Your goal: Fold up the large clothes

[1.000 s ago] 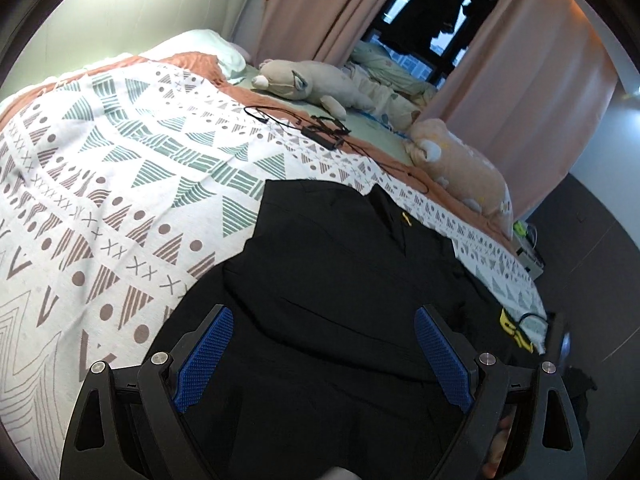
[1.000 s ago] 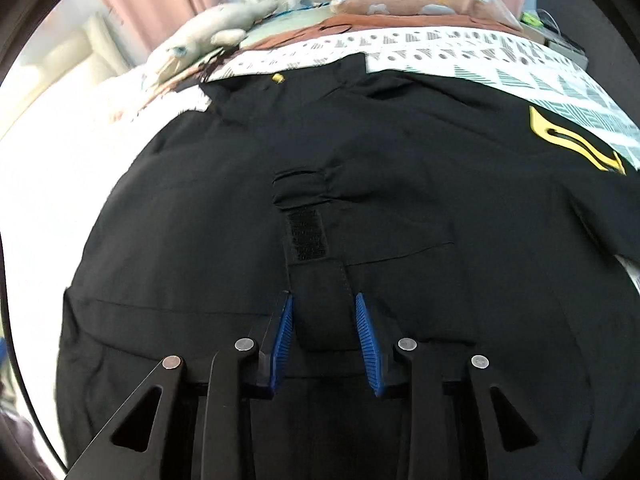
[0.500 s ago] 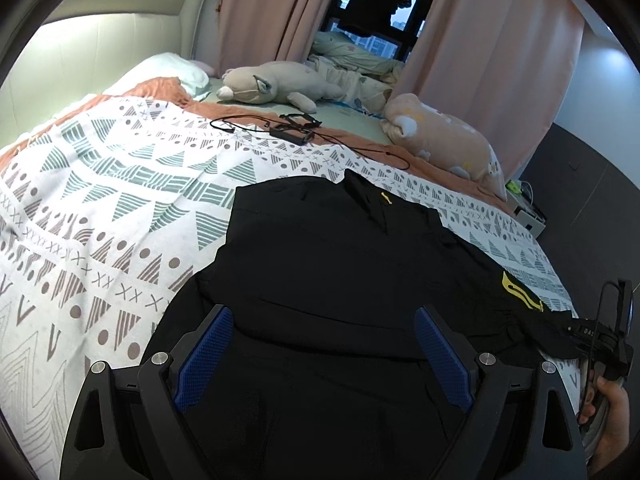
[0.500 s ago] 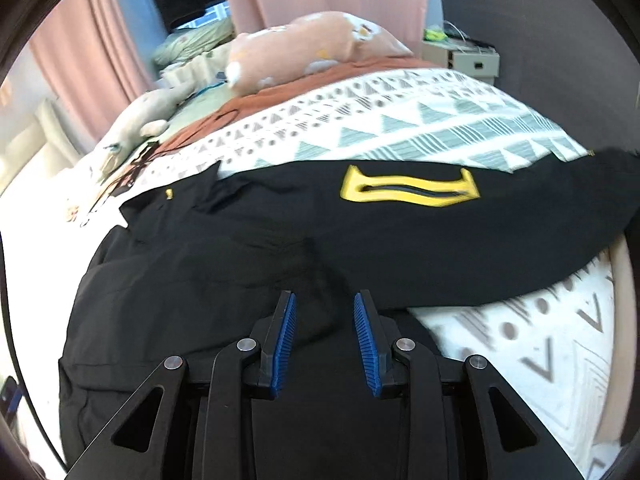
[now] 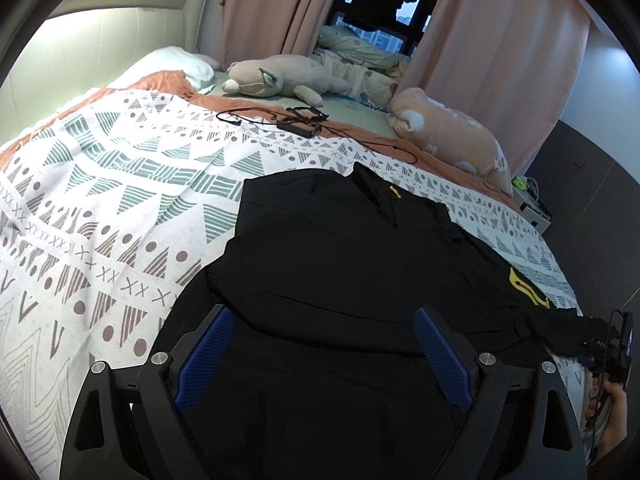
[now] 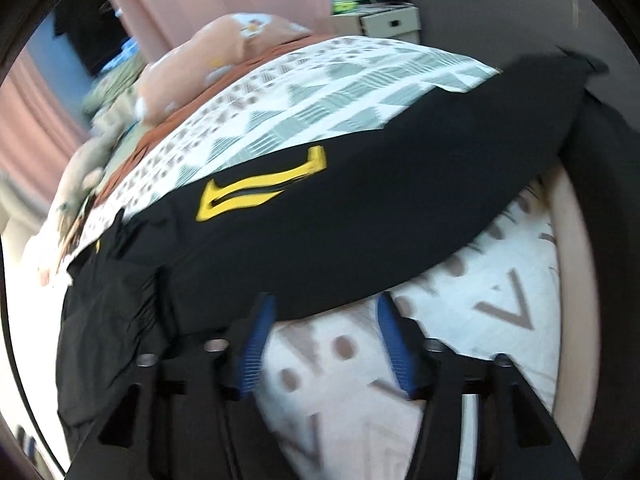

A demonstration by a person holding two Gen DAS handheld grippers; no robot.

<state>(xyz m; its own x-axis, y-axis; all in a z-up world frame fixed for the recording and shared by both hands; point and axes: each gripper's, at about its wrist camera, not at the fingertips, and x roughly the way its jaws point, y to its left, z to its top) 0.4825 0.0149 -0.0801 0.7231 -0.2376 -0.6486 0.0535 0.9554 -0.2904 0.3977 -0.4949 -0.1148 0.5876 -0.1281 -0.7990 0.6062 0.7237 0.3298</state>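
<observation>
Black fabric: a jacket [image 5: 344,264] lies spread flat on the bed, collar toward the window, one sleeve [image 6: 360,200] stretched out to the bed's right edge.
Sleeve marking: yellow emblem [image 6: 260,190] on the upper sleeve, seen in both views.
Collar detail: small yellow tab [image 5: 395,192] at the neck.
Left gripper [image 5: 320,356]: jaws wide apart, blue pads [image 5: 204,356] over the jacket's lower body; nothing between them.
Right gripper [image 6: 324,344]: jaws parted to a middling gap, nothing gripped; tips sit at the sleeve's lower edge, patterned cover showing between them. View is motion-blurred.
Right gripper, seen from the left wrist view: at the far right, just beside the sleeve's cuff end; contact cannot be told.
Bed cover [image 5: 120,208]: white with green and brown geometric print, under the jacket.
Far side of bed: grey plush toy [image 5: 280,80], peach plush toy [image 5: 452,136], black cable with adapter [image 5: 300,124] between them.
Background: pink curtains [image 5: 280,8] either side of a dark window.
</observation>
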